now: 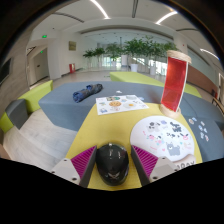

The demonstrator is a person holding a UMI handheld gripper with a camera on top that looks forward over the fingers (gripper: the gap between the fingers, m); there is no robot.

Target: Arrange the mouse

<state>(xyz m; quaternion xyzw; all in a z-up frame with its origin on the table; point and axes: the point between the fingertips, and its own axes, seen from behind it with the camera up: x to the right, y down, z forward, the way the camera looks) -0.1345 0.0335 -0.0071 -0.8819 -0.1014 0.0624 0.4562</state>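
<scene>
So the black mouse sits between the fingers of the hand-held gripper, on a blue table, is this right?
Not quite. The gripper view shows the black mouse between the fingers of the hand-held gripper, but the table under it is yellow, not blue. The blue surface lies beyond the table.

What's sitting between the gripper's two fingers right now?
In the gripper view, a black mouse lies between the pink pads of the gripper on the yellow table.

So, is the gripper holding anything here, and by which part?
The black mouse sits between the pink pads, apparently gripped by its two sides, over the yellow table.
</scene>
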